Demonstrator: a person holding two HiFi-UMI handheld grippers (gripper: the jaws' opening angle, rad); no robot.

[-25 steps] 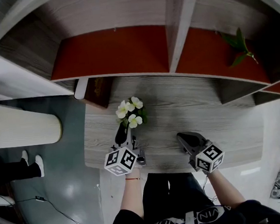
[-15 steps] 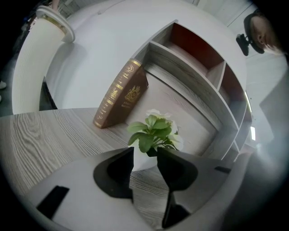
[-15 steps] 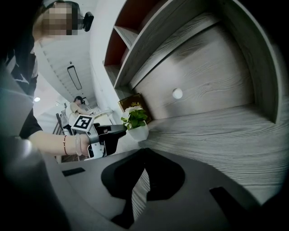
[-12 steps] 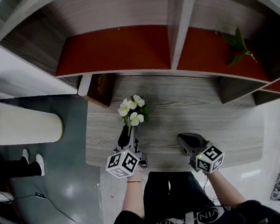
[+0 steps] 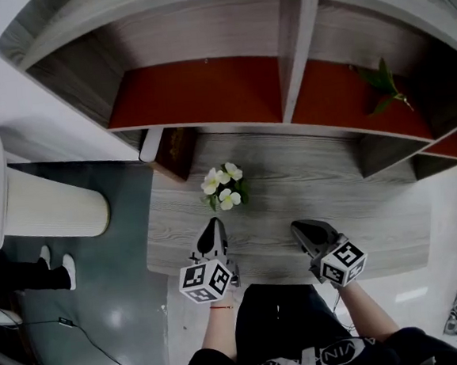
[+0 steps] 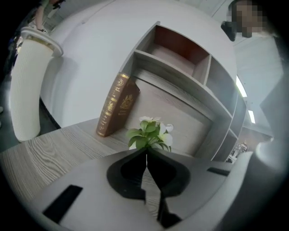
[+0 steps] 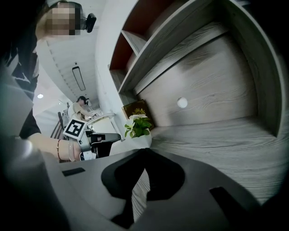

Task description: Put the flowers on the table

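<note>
At the far left, a ribbed white cylinder (image 5: 52,215) is standing on the floor, clear of the work area. A brown book (image 5: 179,146) is leaning against the shelf unit (image 5: 205,92) at the table's rear left corner.

The flowers (image 5: 224,188) are standing upright on the table (image 5: 340,184), near the book and towards the left end of the top. No gripper is touching them. The white blossoms and green leaves are showing straight ahead in the left gripper view, beyond the jaw tips.

The left gripper (image 5: 215,225) is hovering over the table's front edge, just in front of the flowers and apart from them. Its jaws are closing tip to tip, with nothing between them.

The right gripper (image 5: 298,229) is hovering further right, over bare table and well apart from the flowers. Its jaws are meeting at the tips and are carrying nothing.

A green plant (image 5: 383,85) is lying in the right shelf compartment, untouched.

Judgement: the placement appears to be complete, since the flowers are resting on the table unsupported and both grippers are empty. What is left is apparently only drawing the left gripper clear without brushing the blossoms.
</note>
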